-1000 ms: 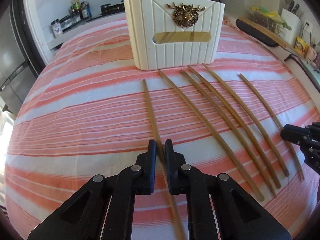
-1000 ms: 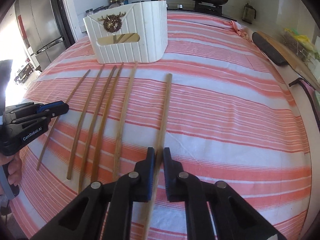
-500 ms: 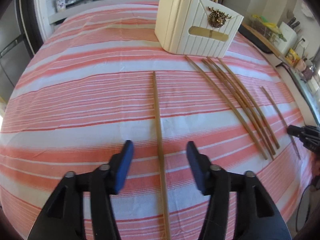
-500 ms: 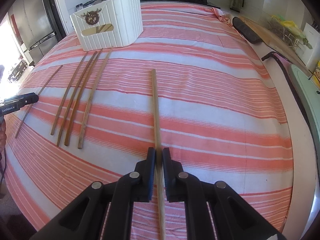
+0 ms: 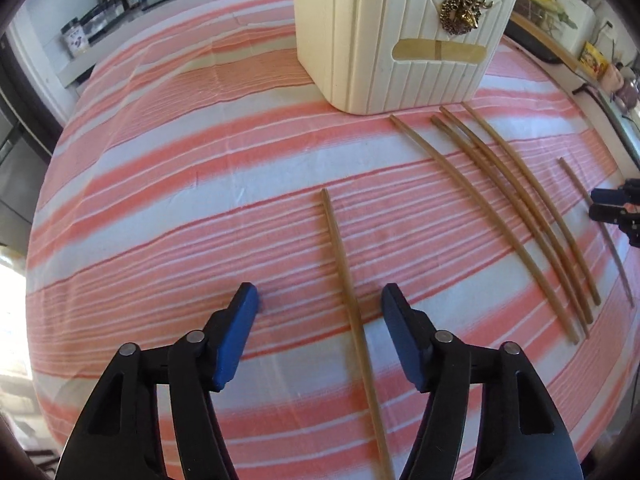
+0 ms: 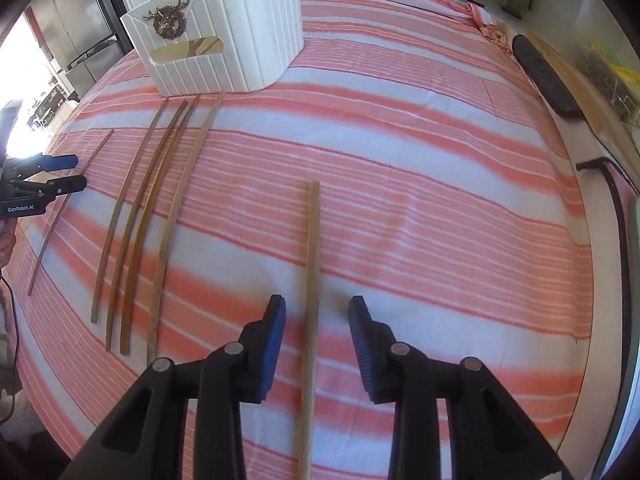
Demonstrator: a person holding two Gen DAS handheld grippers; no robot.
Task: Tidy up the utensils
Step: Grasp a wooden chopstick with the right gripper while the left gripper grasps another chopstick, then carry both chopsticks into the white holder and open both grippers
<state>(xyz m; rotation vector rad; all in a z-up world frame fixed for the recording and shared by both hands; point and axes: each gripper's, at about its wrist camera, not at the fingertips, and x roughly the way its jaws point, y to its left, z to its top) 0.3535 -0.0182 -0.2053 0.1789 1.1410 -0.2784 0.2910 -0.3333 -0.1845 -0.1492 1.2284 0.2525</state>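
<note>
We note the left gripper [image 5: 318,298] released, jaws lately narrowing again after springing wide, a chopstick [image 5: 347,280] lying loose between them on the striped cloth [image 5: 160,208]; the right gripper [image 6: 317,309] released too, jaws just parting, its own chopstick [image 6: 313,264] flat between, untouched by either pad; four more sticks [image 6: 140,216] lie grouped between the two, near the white holder [image 6: 240,40]; a thinner one [image 6: 64,208] sits apart, beside the left gripper.
</note>
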